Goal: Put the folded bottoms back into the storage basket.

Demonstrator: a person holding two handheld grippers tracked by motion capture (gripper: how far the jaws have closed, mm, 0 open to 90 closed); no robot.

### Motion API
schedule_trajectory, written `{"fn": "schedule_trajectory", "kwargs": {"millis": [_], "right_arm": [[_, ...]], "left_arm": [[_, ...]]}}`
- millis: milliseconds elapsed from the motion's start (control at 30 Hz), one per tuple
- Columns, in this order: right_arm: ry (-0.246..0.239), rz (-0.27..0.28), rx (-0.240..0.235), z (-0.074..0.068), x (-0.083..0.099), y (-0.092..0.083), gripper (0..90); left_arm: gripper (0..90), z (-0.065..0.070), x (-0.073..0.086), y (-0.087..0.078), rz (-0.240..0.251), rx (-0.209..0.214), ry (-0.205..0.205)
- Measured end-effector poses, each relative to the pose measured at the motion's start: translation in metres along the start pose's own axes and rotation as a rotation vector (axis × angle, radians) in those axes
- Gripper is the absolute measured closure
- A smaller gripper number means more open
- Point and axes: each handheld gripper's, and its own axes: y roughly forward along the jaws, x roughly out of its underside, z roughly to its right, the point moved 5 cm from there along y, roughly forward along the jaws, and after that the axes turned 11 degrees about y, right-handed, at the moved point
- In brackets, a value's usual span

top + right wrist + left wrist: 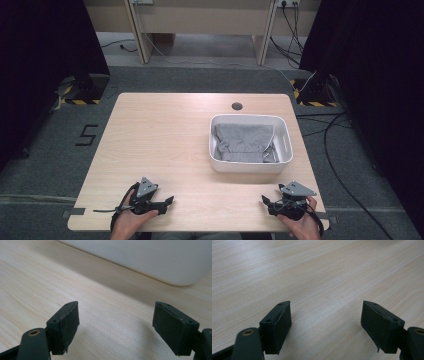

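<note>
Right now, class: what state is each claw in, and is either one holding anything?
Left claw: open, holding nothing, bare table between its jaws.
Right claw: open, holding nothing, near the white tub.

A pale wooden table [165, 145] holds a white bin [287, 145] on its right half, with grey folded cloth [243, 142] lying inside it. At the near edge, 2 hands each hold a black gripper: the left gripper [169, 201] near the left corner, the right gripper [265, 201] just before the bin, both well apart.
</note>
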Motion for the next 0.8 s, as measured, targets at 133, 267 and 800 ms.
{"fn": "schedule_trajectory", "kwargs": {"millis": [133,267,800], "right_arm": [[-0.003,-0.022,0.008,-0.001,0.006,0.004,17.0],[-0.007,-0.019,0.006,-0.001,0.008,0.003,15.1],[-0.011,-0.007,0.005,-0.002,0.011,0.003,10.8]], "left_arm": [[22.3,0.003,0.003,-0.001,-0.003,-0.026,0.032],[17.3,0.004,0.005,-0.001,-0.002,-0.027,0.025],[4.9,0.010,0.006,0.002,0.002,-0.027,0.034]]}}
